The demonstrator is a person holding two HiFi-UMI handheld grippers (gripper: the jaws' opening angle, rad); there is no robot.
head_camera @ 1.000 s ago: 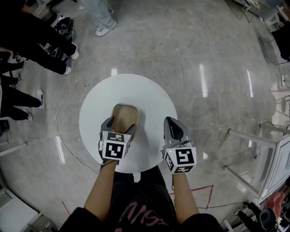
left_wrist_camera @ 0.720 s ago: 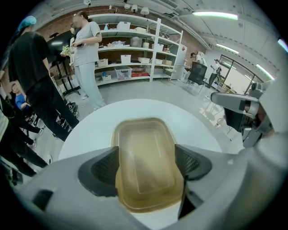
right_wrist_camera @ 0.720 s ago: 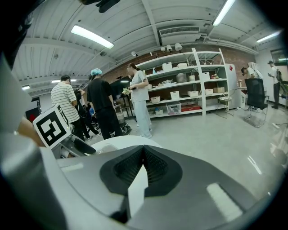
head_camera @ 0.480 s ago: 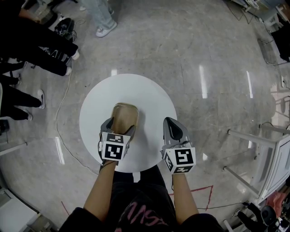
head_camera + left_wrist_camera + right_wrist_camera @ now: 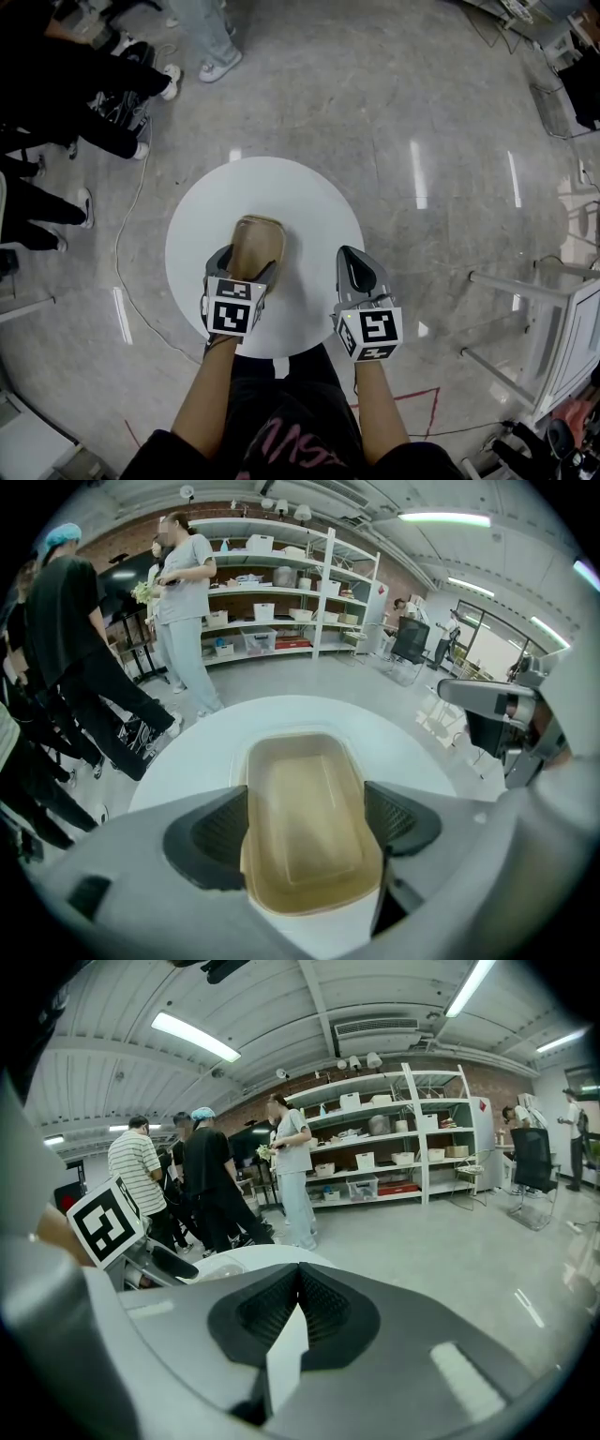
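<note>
- Left gripper [image 5: 247, 269] clasps the tan container [image 5: 257, 238] by its sides; the container lies on the round white table [image 5: 302, 195], near its middle
- Right gripper [image 5: 357, 266] is pinched together, empty, above the table's near edge

Head view: tray [image 5: 258, 239] near end hidden under left gripper [image 5: 247, 265] cube; bystanders [image 5: 66, 80] cut off at top-left edge. Shelf [image 5: 281, 585] items too small to ID. Table [image 5: 251, 1255] mostly hidden behind right gripper [image 5: 300, 1305] jaws

Tub [image 5: 255, 236] sitting mid-table [image 5: 300, 192]; left claw [image 5: 246, 264] clamping its near end; right claw [image 5: 354, 265] hanging just right; people [image 5: 56, 84] standing beyond, left.
</note>
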